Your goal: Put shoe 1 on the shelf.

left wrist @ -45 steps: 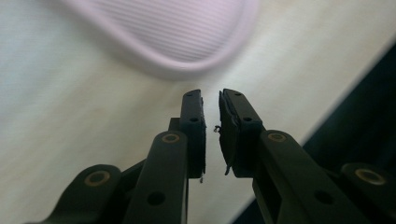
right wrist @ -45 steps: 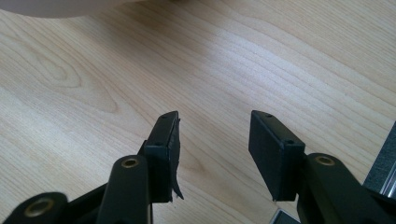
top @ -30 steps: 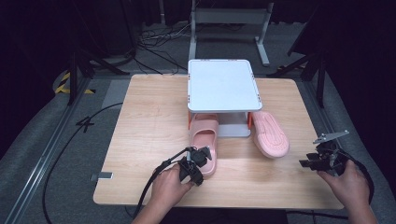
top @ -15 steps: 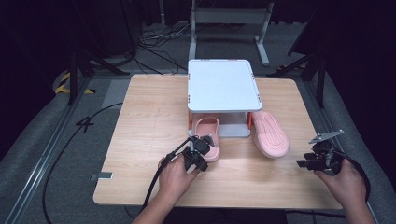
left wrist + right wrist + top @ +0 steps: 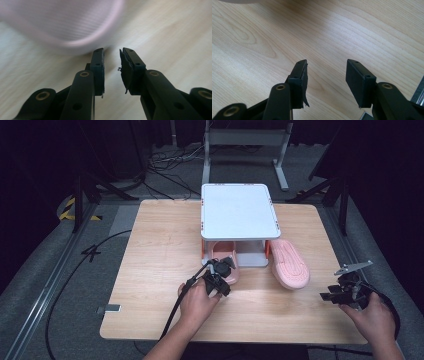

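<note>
A: So, how far along does it look?

B: About halfway, I'd judge. One pink slipper (image 5: 226,259) already lies partly under the white rack (image 5: 237,211), heel end sticking out toward the person. The other slipper (image 5: 290,263) lies sole-up on the surface (image 5: 150,270), just right of the rack, still to be tucked in.

A: And the left hand-held gripper (image 5: 224,270)?

B: It sits right at the heel of the first slipper. Its jaws have just been opening, and its own camera shows a gap between the pads with nothing in it. The slipper's pink edge (image 5: 62,27) is a blur just beyond the tips, so it looks let go.

A: The right hand-held gripper (image 5: 332,289)?

B: Parted and empty, held near the surface's right edge, well apart from the second slipper. I'd guess that slipper is its job next.

A: Anything one view gives that the others don't?

B: The high view gives the layout: rack, both slippers, both hands. It can't settle the left jaws, since the hand and gripper body crowd them. The left gripper view does that. The right gripper view (image 5: 325,75) shows bare wood grain between the open pads, confirming nothing is held.
</note>
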Demonstrator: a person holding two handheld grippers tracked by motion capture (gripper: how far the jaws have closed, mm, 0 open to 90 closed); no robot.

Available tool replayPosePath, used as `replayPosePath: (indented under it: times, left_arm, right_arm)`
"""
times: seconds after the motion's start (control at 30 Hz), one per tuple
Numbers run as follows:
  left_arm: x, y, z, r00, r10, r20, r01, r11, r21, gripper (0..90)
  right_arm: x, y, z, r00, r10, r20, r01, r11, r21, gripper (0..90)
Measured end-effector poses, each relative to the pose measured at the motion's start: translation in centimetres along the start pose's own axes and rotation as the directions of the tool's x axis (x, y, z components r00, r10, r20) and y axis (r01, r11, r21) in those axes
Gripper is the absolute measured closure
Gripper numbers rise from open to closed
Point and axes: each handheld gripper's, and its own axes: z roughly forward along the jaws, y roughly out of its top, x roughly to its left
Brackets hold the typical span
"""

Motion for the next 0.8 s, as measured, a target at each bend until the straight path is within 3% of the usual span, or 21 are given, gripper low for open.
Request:
replayPosePath:
  times: [0.1, 0.37, 0.67, 0.7, 0.8]
  left_arm:
    - [-0.6, 0.5, 0.1, 0.9995, 0.033, -0.001, -0.033, 0.9993, -0.018, 72.6]
    - [-0.6, 2.7, 1.3, 0.9987, 0.048, -0.017, -0.049, 0.9976, -0.049, 76.0]
    - [0.5, 5.1, 1.6, 0.9986, -0.039, -0.035, 0.035, 0.9936, -0.107, 75.7]
    - [1.1, 5.2, 1.5, 0.9984, 0.007, -0.056, -0.012, 0.9953, -0.097, 75.9]
    - [2.0, 5.2, 1.5, 0.9964, -0.042, -0.073, 0.033, 0.9928, -0.115, 76.0]
  right_arm:
    - [-0.1, -0.4, -0.1, 1.0000, 0.009, 0.001, -0.009, 1.000, 0.004, 52.4]
    - [0.0, -0.9, -0.4, 0.9998, 0.018, 0.007, -0.018, 1.000, 0.001, 52.4]
    - [-0.1, -1.4, -0.4, 0.9998, 0.021, 0.008, -0.021, 1.000, 0.008, 52.4]
    - [-0.2, -1.4, -0.4, 0.9997, 0.022, 0.009, -0.022, 1.000, 0.008, 52.4]
    - [-0.2, -1.5, -0.5, 0.9997, 0.024, 0.010, -0.024, 1.000, 0.005, 52.3]
